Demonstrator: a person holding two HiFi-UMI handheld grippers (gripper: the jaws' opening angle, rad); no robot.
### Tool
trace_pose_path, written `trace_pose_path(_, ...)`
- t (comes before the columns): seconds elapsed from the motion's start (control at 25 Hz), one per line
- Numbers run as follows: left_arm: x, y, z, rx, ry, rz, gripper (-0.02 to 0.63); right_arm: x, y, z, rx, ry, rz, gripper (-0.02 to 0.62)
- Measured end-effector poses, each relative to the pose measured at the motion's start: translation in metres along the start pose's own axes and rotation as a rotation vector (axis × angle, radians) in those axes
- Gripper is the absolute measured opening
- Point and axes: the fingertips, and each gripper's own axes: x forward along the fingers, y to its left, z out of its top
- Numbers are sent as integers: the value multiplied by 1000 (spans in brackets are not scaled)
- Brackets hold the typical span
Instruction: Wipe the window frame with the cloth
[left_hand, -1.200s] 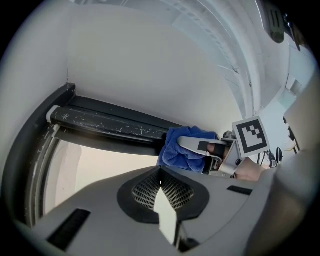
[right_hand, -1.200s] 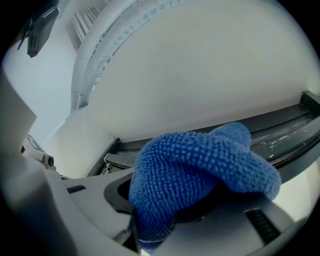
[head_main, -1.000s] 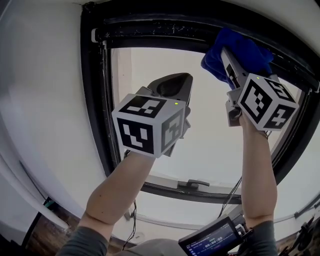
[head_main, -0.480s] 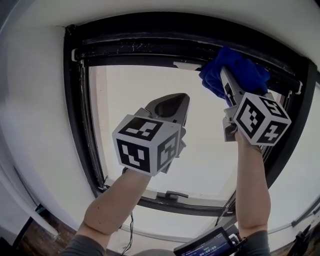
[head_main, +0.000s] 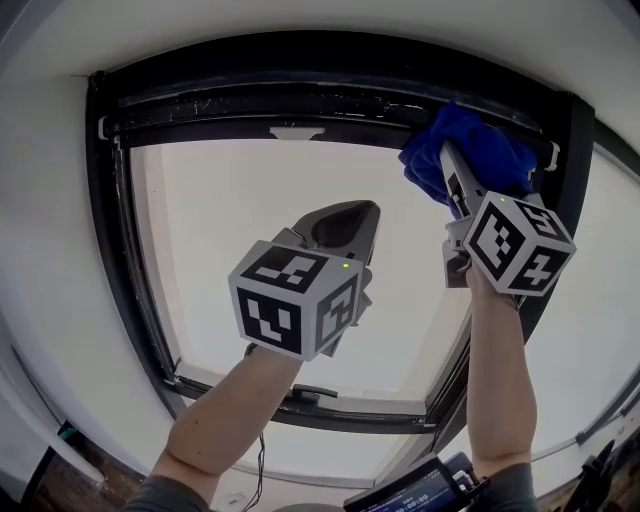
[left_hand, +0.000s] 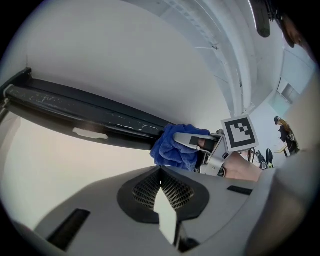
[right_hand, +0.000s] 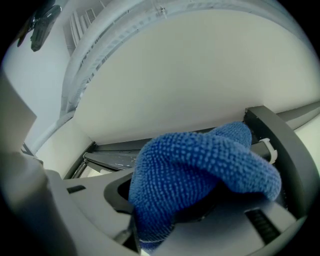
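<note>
Fingers (head_main: 453, 180) of the right gripper (head_main: 446, 152) stay clamped on the blue microfibre cloth (head_main: 492, 148), which has slid rightwards along the top bar of the black window frame (head_main: 300, 82), nearly into its corner. The left gripper (head_main: 345, 215) hovers before the pale glass (head_main: 230, 200), fingers together, empty. A white wall (head_main: 45, 200) surrounds the frame.

The glass pane (head_main: 220, 260) is offering free room across the middle and left. The window frame (head_main: 300, 95) is boxing it in; its top rail is running clear leftward from the cloth (head_main: 475, 145), only a small white clip (head_main: 297, 132) jutting below it. The cloth, clamped in the right tongs (head_main: 447, 165), is crowding the upper right corner. The left tongs (head_main: 345, 215), jaws together on nothing, are hanging before the pane. A handle (head_main: 312, 392) is sticking out of the bottom rail.
</note>
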Motion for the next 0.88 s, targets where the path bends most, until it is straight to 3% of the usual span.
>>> trace_pose_path(0.56, 58, -86, -8, -15, 9, -122, 5, -49, -112, 14, -2, 9, -172, 156)
trace_pose_path(0.88, 73, -120, -18, -43, 35, -195, 5, -74, -141, 15, 31, 9, -232, 156)
